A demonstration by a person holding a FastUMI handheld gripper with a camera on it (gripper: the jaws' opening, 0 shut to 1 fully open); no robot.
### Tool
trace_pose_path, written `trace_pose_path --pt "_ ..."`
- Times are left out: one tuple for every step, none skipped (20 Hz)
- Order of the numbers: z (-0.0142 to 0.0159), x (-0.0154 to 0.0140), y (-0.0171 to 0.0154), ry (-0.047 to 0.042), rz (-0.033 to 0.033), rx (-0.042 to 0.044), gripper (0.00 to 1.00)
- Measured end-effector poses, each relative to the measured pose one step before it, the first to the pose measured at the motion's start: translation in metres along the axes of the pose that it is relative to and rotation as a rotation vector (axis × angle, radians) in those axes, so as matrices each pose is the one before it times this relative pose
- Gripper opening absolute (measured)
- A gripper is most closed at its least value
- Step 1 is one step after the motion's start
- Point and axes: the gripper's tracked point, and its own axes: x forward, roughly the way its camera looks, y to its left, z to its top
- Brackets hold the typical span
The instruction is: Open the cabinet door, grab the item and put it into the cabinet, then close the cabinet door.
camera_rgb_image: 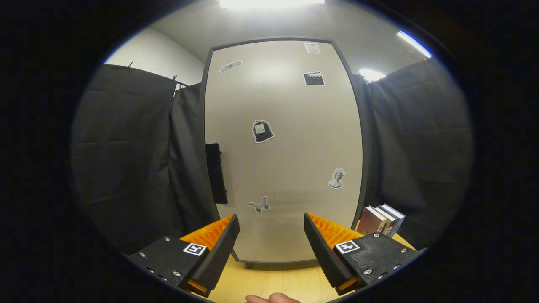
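A tall pale cabinet [286, 147] stands upright on the wooden table, its door closed and dotted with several small stickers. A dark handle [216, 172] sits on the door's left edge, beyond and a little left of my left finger. My gripper [271, 235] is open, fingers spread wide, with nothing between them but the lower part of the door a short way ahead. To the right of the cabinet, just beyond my right finger, several books [381, 219] stand upright side by side.
The light wooden table [273, 280] runs under my fingers up to the cabinet's base. Black cloth walls [126, 160] close in on both sides. A person's fingertip [271, 299] shows at the table's near edge.
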Motion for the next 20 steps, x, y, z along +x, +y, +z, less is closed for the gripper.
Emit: trace_pose_path --pt "0.00041 0.00152 0.00265 0.00014 0.00456 -0.00107 0.95" --pt "0.0008 0.00199 0.00269 -0.00094 0.00307 -0.0008 0.95" --pt "0.0019 0.00296 0.00403 -0.00172 0.00546 -0.00076 0.95" --pt "0.00188 0.00432 0.00321 -0.00272 0.0041 -0.00088 0.95" --pt "0.00342 0.00434 0.0042 -0.00494 0.00472 -0.00051 0.95" --pt "0.00372 0.00328 0.00616 -0.00815 0.00647 0.00281 0.95" --pt "0.0038 0.00626 0.00605 -0.00738 0.00905 0.00084 0.95" --pt "0.00462 0.00648 0.00606 -0.00954 0.0093 -0.00018 0.95" --pt "0.00422 0.00755 0.0052 -0.01159 0.00881 -0.00183 0.95" --pt "0.00213 0.0079 0.00603 -0.00925 0.0092 -0.00126 0.95" --pt "0.00257 0.00836 0.00682 -0.00642 0.01098 0.00093 0.95" --pt "0.00014 0.00872 0.00672 -0.0011 0.00965 0.00269 0.95" --pt "-0.00028 0.00807 0.00671 -0.00043 0.0116 0.00474 0.95" --pt "-0.00104 0.00867 0.0064 0.00258 0.00878 0.0049 0.95" --pt "-0.00126 0.0082 0.00648 0.00352 0.01337 0.00834 0.95" --pt "-0.00274 0.00818 0.00722 0.00581 0.02002 0.01241 0.95" --pt "-0.00316 0.00753 0.00525 0.01184 0.01214 0.01461 0.95" --pt "-0.00325 0.00663 0.00331 0.01087 0.00707 0.01451 0.95" --pt "-0.00266 0.00654 0.00209 0.00972 0.0005 0.01035 0.95" --pt "-0.00392 0.00621 0.00003 0.00975 -0.00797 0.00579 0.95"
